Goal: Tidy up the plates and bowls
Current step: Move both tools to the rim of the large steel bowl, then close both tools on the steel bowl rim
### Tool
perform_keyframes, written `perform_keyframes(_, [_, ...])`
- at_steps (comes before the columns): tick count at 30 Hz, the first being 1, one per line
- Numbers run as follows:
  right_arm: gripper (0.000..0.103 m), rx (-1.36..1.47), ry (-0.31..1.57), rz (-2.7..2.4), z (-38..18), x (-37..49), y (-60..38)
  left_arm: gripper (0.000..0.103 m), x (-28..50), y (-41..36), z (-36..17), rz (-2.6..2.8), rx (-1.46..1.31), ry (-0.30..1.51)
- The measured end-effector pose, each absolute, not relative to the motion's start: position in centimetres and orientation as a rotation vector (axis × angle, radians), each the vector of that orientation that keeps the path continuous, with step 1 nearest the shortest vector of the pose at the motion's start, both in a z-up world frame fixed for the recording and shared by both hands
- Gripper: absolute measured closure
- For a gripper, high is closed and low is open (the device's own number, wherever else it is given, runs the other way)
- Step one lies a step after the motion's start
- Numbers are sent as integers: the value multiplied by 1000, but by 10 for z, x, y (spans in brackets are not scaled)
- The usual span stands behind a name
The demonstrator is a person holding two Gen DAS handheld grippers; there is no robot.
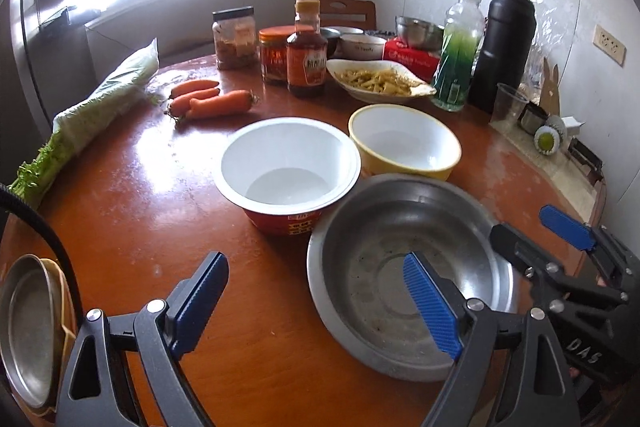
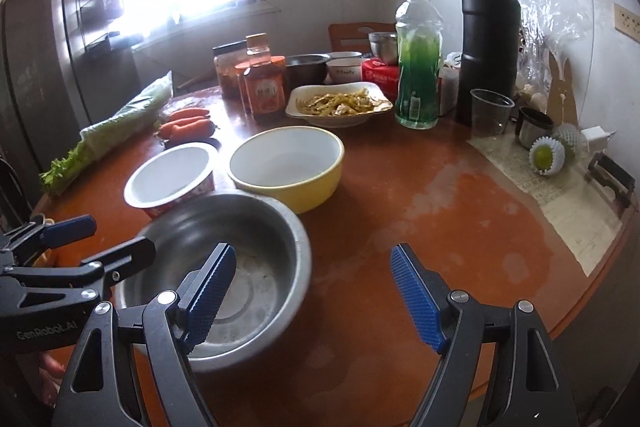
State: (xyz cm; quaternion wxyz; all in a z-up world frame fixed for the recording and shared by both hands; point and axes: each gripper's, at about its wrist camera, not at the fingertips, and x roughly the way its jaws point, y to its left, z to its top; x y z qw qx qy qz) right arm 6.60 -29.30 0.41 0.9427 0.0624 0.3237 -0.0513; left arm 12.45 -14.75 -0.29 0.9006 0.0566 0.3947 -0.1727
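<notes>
Round brown counter, cluttered along its far edge. Three loose bowls sit grouped at centre, none nested: judged an early stage, with stacking not yet done.

Steel bowl: largest, nearest, at 6 o'clock of the group. Empty, with faint residue on its base. Yellow bowl: at 1 o'clock from the steel bowl, white inside, empty. Red paper bowl: at 11 o'clock from the steel bowl, just beside the yellow one, white inside, empty.

At the counter's left edge, about 8 o'clock in the left wrist view, steel plates are already stacked; a yellowish rim shows beneath. This portion appears done.

Serving dish at 12 o'clock holds cooked vegetable strips; judged to stay in place. More small bowls stand behind it; contents not visible.

Left claw: spread wide, holding nothing; its right-hand finger hangs over the steel bowl's interior, the other over bare counter. Right claw: spread wide, empty, its left-hand finger over the steel bowl's rim area. Contact with the bowl cannot be confirmed for either.

Remaining, in my judgement: nest the three bowls, smaller ones into the steel bowl.
</notes>
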Motion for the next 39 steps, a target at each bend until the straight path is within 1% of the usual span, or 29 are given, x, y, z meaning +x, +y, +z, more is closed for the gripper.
perform_keyframes(10, [22, 142, 694, -107, -9, 79, -296, 14, 140, -148, -15, -341, 130, 848])
perform_keyframes(12, [24, 147, 702, -95, -12, 80, -296, 14, 141, -148, -18, -349, 119, 855])
perform_keyframes(13, [31, 148, 705, -92, -13, 81, -296, 14, 141, -148, -18, -351, 118, 856])
perform_keyframes(14, [35, 151, 711, -84, -14, 82, -296, 15, 141, -148, -20, -353, 120, 860])
perform_keyframes(15, [41, 154, 715, -77, -15, 83, -295, 17, 141, -148, -21, -358, 122, 864])
perform_keyframes(17, [47, 145, 726, -68, -19, 85, -293, 19, 141, -149, -24, -370, 129, 870])
perform_keyframes(19, [57, 139, 734, -50, -22, 87, -289, 25, 141, -151, -26, -379, 137, 875])
perform_keyframes(20, [60, 138, 739, -43, -23, 88, -288, 27, 141, -152, -27, -380, 141, 879])
perform_keyframes(22, [71, 113, 737, -42, -24, 88, -283, 31, 139, -154, -29, -386, 151, 877])
perform_keyframes(23, [73, 100, 732, -45, -24, 87, -281, 32, 139, -154, -30, -389, 154, 880])
perform_keyframes(25, [77, 102, 730, -34, -25, 87, -280, 42, 139, -156, -32, -398, 152, 888])
perform_keyframes(26, [79, 100, 732, -33, -25, 87, -279, 45, 139, -156, -33, -405, 148, 895])
perform_keyframes(28, [80, 80, 732, -39, -24, 87, -276, 58, 140, -157, -35, -420, 134, 909])
perform_keyframes(30, [80, 74, 728, -34, -24, 86, -274, 64, 140, -159, -35, -440, 125, 912])
perform_keyframes(39, [81, 70, 727, -36, -18, 81, -269, 65, 131, -152, -28, -453, 101, 908])
